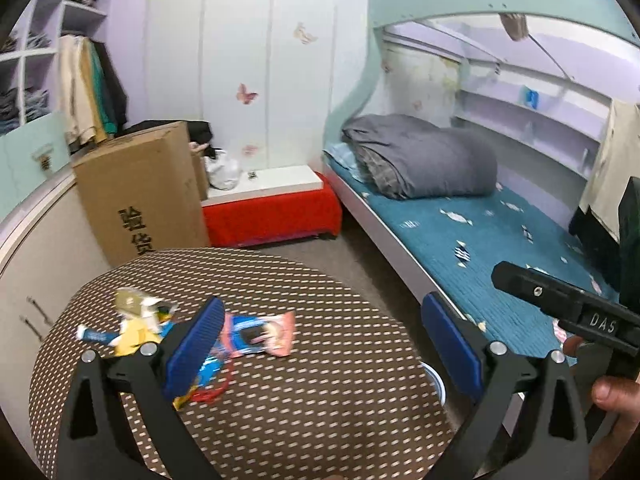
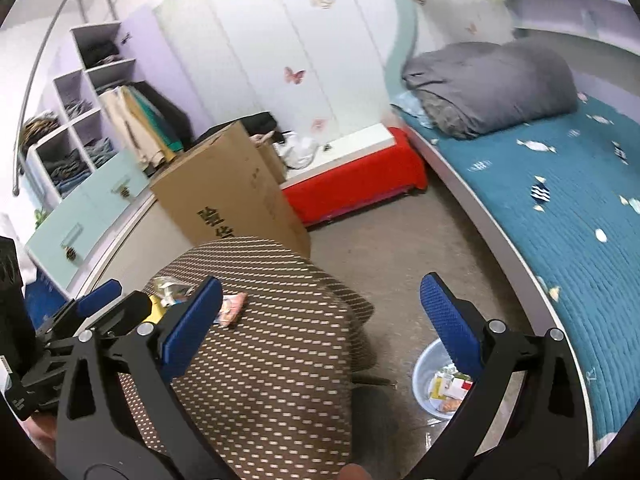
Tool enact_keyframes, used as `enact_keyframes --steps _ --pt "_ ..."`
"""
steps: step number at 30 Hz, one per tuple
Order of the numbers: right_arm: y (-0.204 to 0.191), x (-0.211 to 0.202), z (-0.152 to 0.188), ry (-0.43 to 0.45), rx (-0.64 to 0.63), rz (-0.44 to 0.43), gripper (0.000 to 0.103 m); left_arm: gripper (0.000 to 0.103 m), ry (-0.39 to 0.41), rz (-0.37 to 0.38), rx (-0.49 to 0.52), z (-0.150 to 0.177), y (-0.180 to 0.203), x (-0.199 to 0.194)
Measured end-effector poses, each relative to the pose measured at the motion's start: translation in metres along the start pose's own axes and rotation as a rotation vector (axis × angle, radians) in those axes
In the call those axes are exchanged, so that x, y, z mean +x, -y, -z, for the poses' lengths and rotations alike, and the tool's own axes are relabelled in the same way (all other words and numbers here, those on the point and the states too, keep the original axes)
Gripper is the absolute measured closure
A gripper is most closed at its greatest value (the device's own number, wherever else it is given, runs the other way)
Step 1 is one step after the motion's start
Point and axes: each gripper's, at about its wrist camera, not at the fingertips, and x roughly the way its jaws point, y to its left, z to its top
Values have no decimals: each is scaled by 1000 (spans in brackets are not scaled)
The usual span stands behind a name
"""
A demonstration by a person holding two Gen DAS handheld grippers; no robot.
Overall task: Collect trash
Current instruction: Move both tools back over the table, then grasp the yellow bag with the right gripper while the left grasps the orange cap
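Note:
Several snack wrappers lie on a round table with a brown dotted cloth [image 1: 304, 400]: a pink and blue wrapper [image 1: 260, 334], a yellow one [image 1: 134, 332], a crumpled gold one [image 1: 130, 300] and a red string [image 1: 212, 394]. My left gripper [image 1: 324, 344] hangs open above the table, its left finger over the pink wrapper, nothing between the pads. My right gripper [image 2: 326, 320] is open too, above the table's right edge [image 2: 280, 360]. A light blue bin [image 2: 434, 380] with wrappers inside stands on the floor by the table. The pink wrapper [image 2: 234, 306] peeks past my right gripper's left finger.
A tall cardboard box [image 1: 140, 184] stands behind the table, next to a red bench [image 1: 272, 212]. A bed with a teal cover [image 1: 500, 240] and a folded grey quilt [image 1: 424, 156] runs along the right. A cabinet [image 1: 36, 264] is at the left. A hand [image 1: 612, 396] holds the other gripper's handle.

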Motion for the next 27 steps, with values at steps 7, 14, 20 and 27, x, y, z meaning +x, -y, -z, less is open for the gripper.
enact_keyframes --steps 7,14,20,27 --pt "-61 29 14 -73 -122 -77 6 6 28 -107 -80 26 -63 -29" --pt "-120 66 36 -158 -236 -151 6 6 11 -208 -144 55 -132 -45" --pt "-162 99 57 -227 -324 -179 6 6 -17 -265 -209 82 -184 -50" --pt "-196 140 79 -297 -418 -182 6 6 -56 -308 -263 104 -219 -40"
